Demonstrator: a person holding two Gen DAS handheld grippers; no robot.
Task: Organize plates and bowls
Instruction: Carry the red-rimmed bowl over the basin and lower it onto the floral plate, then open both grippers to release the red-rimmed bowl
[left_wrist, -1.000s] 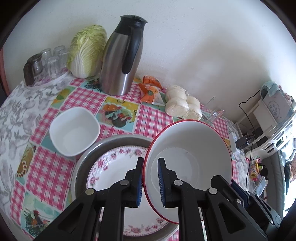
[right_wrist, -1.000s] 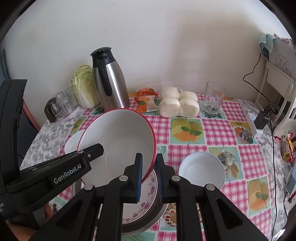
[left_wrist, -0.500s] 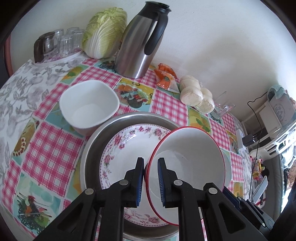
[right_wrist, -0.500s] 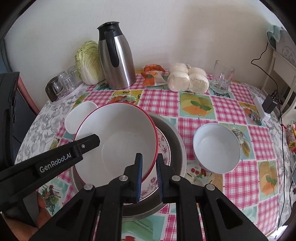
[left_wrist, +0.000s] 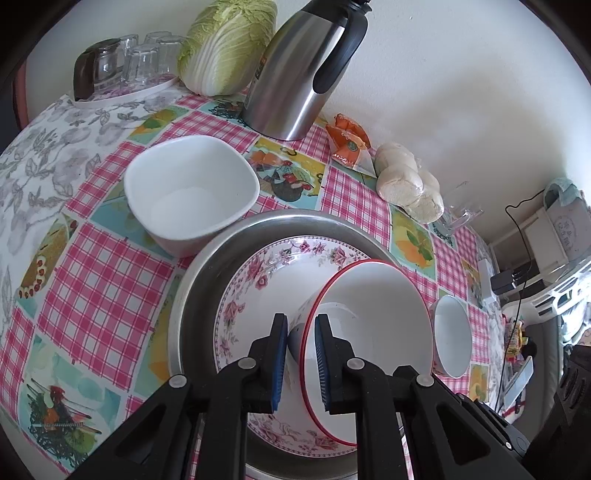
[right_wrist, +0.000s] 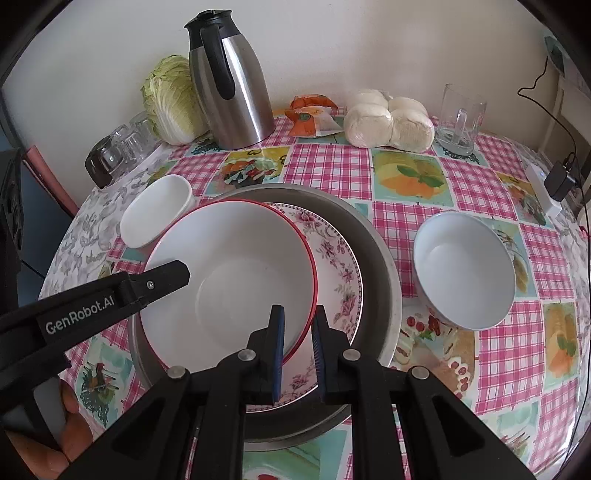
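Risk: both tongs, left (left_wrist: 300, 363) and right (right_wrist: 298, 356), pinch opposite rims of the red-rimmed white bowl (right_wrist: 229, 280); uneven release could clatter it onto the floral plate (right_wrist: 341, 273).

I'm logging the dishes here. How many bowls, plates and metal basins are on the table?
Bowls: 3: red-rimmed bowl, square white bowl, round white bowl
Plates: 1: floral plate
Metal basins: 1: metal basin
Total: 5

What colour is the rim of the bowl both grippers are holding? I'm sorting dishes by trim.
Red, on a white bowl; clearest in the right wrist view.
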